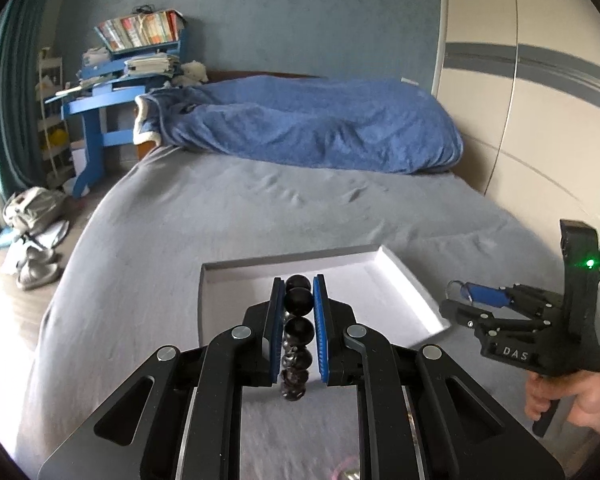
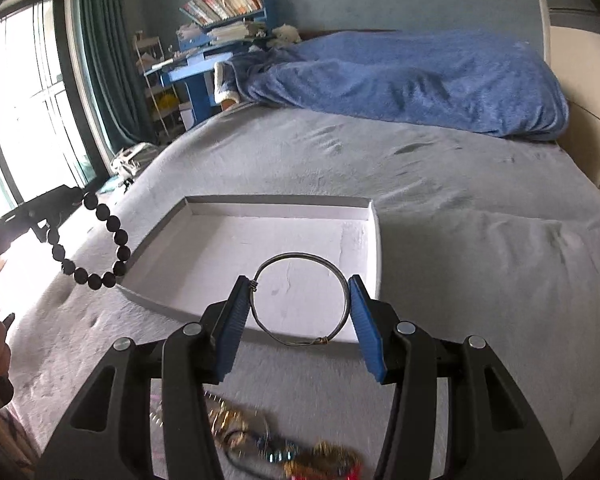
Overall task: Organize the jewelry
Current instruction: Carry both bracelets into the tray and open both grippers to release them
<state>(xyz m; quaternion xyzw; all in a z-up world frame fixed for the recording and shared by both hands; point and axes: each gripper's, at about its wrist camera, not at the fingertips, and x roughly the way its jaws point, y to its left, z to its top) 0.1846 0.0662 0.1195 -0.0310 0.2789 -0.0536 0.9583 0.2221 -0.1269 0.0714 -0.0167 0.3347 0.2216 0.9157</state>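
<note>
My left gripper (image 1: pixel 299 290) is shut on a bracelet of black beads (image 1: pixel 299 300), held in the air over the near edge of a shallow white tray (image 1: pixel 228 268) on the bed. In the right wrist view the bead bracelet (image 2: pixel 114 222) hangs as a loop from the left gripper (image 2: pixel 74 198), left of the tray (image 2: pixel 376 240). My right gripper (image 2: pixel 300 296) is shut on a thin silver wire bangle (image 2: pixel 300 255), its pads pressing both sides, above the tray's near edge. The right gripper (image 1: pixel 458 294) also shows in the left wrist view, right of the tray.
A blurred pile of mixed jewelry (image 2: pixel 292 452) lies on the grey bed sheet (image 2: pixel 460 200) under the right gripper. A blue blanket (image 1: pixel 320 128) is bunched at the far end. A wardrobe (image 1: pixel 540 100) stands right of the bed, a blue desk (image 1: pixel 100 100) far left.
</note>
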